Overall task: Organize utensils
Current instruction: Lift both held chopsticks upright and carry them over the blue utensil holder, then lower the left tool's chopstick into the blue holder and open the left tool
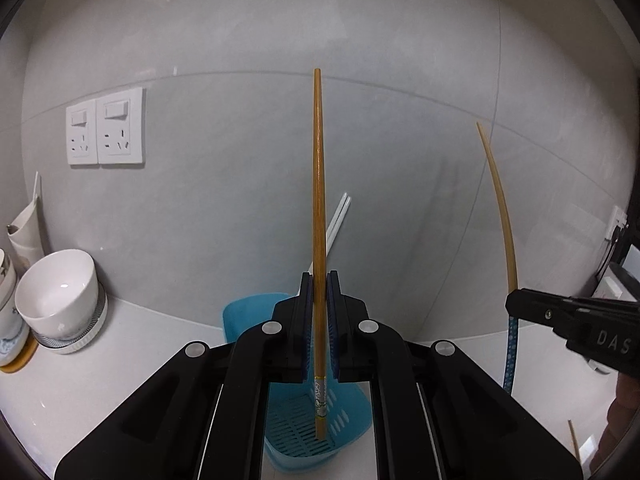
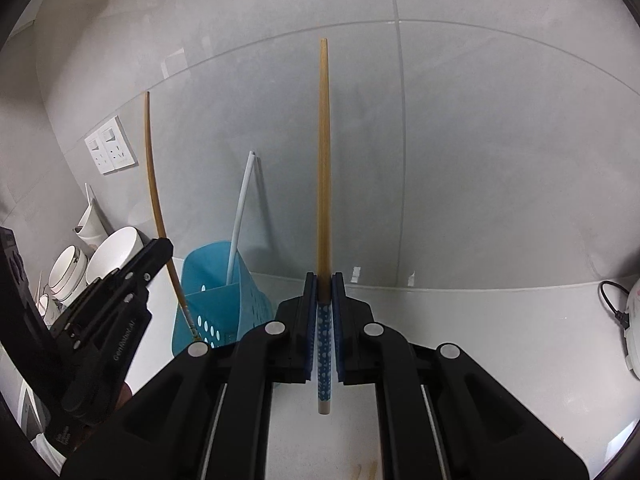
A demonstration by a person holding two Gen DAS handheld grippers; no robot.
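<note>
Grey tiles back a white table (image 2: 500, 340): each tool, left (image 1: 319, 280) and right (image 2: 324, 280), pinches one light, stiff, slippery chopstick low, near its butt, above the blue basket (image 2: 224, 304).

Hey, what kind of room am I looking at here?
Most likely a home kitchen counter. White bowls are stacked at the left, a blue utensil basket holding white chopsticks stands against the grey tiled wall, and wall sockets sit above the white countertop.
</note>
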